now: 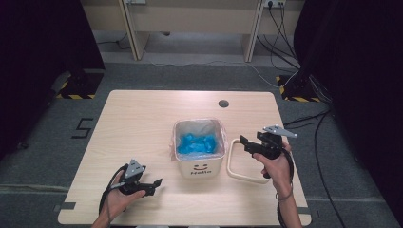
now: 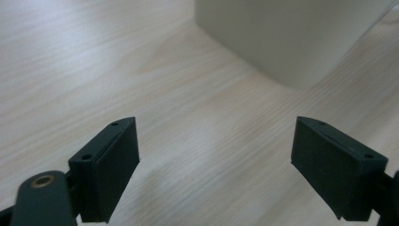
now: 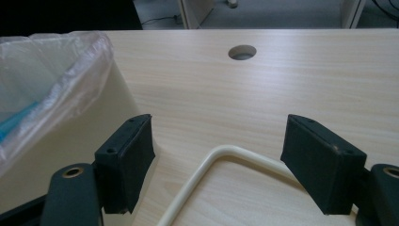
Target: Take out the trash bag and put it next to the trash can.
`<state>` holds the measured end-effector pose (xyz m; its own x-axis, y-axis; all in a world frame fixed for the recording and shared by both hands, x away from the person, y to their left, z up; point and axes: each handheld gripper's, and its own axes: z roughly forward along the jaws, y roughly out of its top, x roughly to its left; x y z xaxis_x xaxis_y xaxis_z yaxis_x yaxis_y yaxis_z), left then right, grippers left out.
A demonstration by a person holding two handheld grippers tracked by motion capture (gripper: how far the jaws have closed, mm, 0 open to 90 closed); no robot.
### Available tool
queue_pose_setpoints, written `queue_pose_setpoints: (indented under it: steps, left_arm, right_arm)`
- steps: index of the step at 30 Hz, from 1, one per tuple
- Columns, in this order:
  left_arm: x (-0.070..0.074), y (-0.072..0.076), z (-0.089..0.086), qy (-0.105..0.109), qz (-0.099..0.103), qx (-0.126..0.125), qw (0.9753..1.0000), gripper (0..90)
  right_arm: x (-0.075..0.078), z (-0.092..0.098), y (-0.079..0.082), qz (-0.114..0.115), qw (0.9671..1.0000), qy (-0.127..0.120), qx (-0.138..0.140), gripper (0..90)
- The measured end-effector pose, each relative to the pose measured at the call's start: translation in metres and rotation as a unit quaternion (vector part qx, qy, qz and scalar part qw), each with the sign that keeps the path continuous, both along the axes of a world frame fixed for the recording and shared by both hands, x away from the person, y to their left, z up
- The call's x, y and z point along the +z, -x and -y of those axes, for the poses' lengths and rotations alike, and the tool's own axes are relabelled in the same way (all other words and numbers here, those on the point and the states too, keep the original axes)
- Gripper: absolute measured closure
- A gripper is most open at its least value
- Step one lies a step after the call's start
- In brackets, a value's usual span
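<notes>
Mid-desk (image 1: pixel 142 114), slightly right of centre: small cream bin (image 1: pixel 199 167), square, printed smiley face and a short word on its near wall. Clear plastic liner (image 1: pixel 198 124) folded over the rim, crinkled, slack on the left side. Blue crumpled stuff (image 1: pixel 196 142) sits inside the bin (can't tell what it is). Cream rounded-square frame (image 1: pixel 241 175) lies flat on the desk just right of the bin, one side close against the bin wall.

Right gripper (image 1: pixel 243 140) hovers above the frame's far part, jaws spread wide, nothing between them. Right gripper view: frame (image 3: pixel 202 176) runs under the gap, bin wall (image 3: pixel 70 141) and liner (image 3: pixel 56 80) to the left, cable hole (image 3: pixel 242 52) ahead.

Left gripper (image 1: pixel 157 183) low at the near left, aimed at the bin, jaws wide, empty. Left gripper view: bin corner (image 2: pixel 291 42) ahead, apart from the jaws.
</notes>
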<state>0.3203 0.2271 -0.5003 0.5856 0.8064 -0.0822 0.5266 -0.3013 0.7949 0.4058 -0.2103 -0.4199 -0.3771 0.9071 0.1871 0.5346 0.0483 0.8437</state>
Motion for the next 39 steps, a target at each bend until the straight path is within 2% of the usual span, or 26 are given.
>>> queue_pose_setpoints:
  steps: [3,7,12,16,20,30,35,39]
  left_arm:
    - [0.014,0.003,0.005,0.023,0.010,-0.007,0.9997,14.7]
    - [0.031,0.005,0.016,0.039,0.022,-0.025,0.9987,14.6]
    - [0.047,0.006,0.027,0.044,0.035,-0.045,0.9974,14.6]
    - [0.053,0.004,0.031,0.046,0.034,-0.047,0.9972,14.6]
    - [0.059,0.003,0.036,0.046,0.036,-0.055,0.9968,14.7]
    - [0.075,0.000,0.045,0.052,0.048,-0.065,0.9954,16.4]
    - [0.079,-0.002,0.048,0.051,0.056,-0.070,0.9947,20.3]
    - [0.079,-0.006,0.050,0.050,0.052,-0.072,0.9948,25.8]
  right_arm:
    - [0.004,-0.005,-0.002,0.004,1.0000,0.000,0.008,25.7]
    - [0.009,-0.017,-0.006,0.008,0.9996,0.003,0.027,25.7]
    - [0.018,-0.029,-0.012,0.017,0.9989,-0.002,0.043,26.1]
    - [0.023,-0.037,-0.015,0.018,0.9985,0.001,0.051,25.0]
    - [0.025,-0.045,-0.020,0.009,0.9977,0.010,0.066,22.6]
    - [0.034,-0.063,-0.031,0.003,0.9955,0.020,0.093,18.3]
    - [0.036,-0.071,-0.037,-0.001,0.9948,0.021,0.100,18.3]
    - [0.036,-0.077,-0.041,-0.004,0.9942,0.024,0.105,18.4]
